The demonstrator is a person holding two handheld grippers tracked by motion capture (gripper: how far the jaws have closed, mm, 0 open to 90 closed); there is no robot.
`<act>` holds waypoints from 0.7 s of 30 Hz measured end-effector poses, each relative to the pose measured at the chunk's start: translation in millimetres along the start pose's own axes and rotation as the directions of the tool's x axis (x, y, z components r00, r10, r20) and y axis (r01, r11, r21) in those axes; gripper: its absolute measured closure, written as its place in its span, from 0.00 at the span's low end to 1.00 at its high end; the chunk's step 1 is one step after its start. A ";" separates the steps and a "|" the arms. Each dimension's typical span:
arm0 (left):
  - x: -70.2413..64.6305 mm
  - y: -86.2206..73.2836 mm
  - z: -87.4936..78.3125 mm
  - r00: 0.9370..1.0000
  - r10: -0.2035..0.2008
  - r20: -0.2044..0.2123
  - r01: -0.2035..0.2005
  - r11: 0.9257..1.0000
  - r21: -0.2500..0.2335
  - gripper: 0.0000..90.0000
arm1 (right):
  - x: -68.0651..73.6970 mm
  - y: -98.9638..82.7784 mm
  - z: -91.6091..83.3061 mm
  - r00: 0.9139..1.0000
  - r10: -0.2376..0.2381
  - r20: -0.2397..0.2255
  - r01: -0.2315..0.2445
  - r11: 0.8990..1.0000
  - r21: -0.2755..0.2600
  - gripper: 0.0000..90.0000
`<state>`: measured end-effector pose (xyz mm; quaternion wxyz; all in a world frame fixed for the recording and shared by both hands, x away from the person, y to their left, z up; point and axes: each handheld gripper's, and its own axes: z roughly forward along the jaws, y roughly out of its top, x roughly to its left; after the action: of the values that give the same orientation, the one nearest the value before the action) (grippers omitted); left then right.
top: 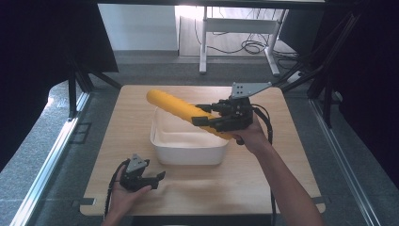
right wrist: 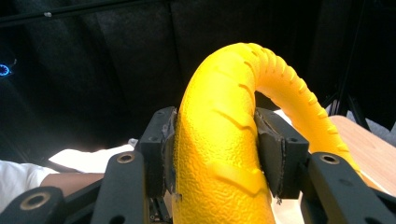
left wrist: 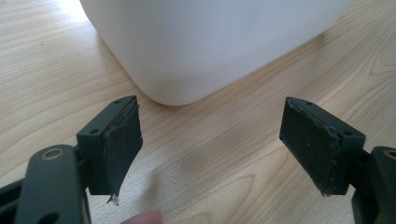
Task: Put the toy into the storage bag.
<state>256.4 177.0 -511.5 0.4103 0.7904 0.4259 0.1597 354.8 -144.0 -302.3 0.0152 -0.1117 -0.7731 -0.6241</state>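
Right claw (top: 203,114) clamps yellow tube (top: 171,105) over white tub (top: 188,153) (left claw (top: 157,178) apart, nearby).

Yellow foam tube (top: 181,109): bright yellow, pebbled surface texture with raised chevron ridges. Tub (top: 162,139): plain white. Counter (top: 141,101): pale wood with visible grain lines. Left claw (top: 158,177) and right claw (top: 201,115): black, with dark grey pads (left wrist: 119,140). Top plate (top: 249,88): grey.

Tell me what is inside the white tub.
The white tub looks empty where its pale floor shows. The yellow roller, clamped in the right gripper, is held above its far right corner and hides that part; the near wall hides the floor behind it.
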 end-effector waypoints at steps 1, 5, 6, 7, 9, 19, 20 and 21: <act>0.0 0.0 0.0 1.000 0.000 0.000 0.000 1.000 0.000 0.23 | 0.0 0.0 0.0 1.000 0.000 0.000 0.000 1.000 0.000 0.57; 0.5 0.0 -0.5 1.000 0.000 -0.001 0.000 1.000 -0.001 0.23 | -4.7 -2.6 5.7 1.000 0.017 -0.005 -0.017 1.000 0.015 0.57; 0.6 0.0 -0.4 1.000 0.000 -0.001 0.000 1.000 -0.001 0.23 | -7.1 -4.2 9.0 1.000 0.027 -0.008 -0.027 0.999 0.023 0.57; 0.6 -0.2 -0.3 1.000 0.001 -0.001 -0.001 1.000 0.000 0.23 | -8.5 -5.3 10.6 0.999 0.034 -0.007 -0.034 0.999 0.028 0.57; 0.6 -0.2 -0.4 1.000 0.001 -0.001 -0.001 1.000 0.000 0.23 | -10.3 -6.6 12.3 0.999 0.039 -0.005 -0.039 0.999 0.030 0.57; 0.7 -0.1 -0.4 1.000 0.004 -0.002 -0.004 1.000 0.001 0.23 | -26.6 -17.8 16.8 0.997 0.082 -0.013 -0.081 0.996 0.031 0.56; 0.5 -0.1 -0.5 1.000 0.003 -0.002 -0.003 1.000 0.001 0.23 | -27.1 -19.1 16.5 0.997 0.079 -0.009 -0.078 0.996 0.035 0.56; 0.5 -0.1 -0.5 1.000 0.003 -0.002 -0.003 1.000 0.001 0.23 | -27.4 -20.3 15.8 0.997 0.075 -0.002 -0.075 0.996 0.038 0.56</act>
<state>256.3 177.7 -511.4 0.4093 0.7911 0.4251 0.1611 379.5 -136.8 -329.8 0.0423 -0.1394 -0.7801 -0.6084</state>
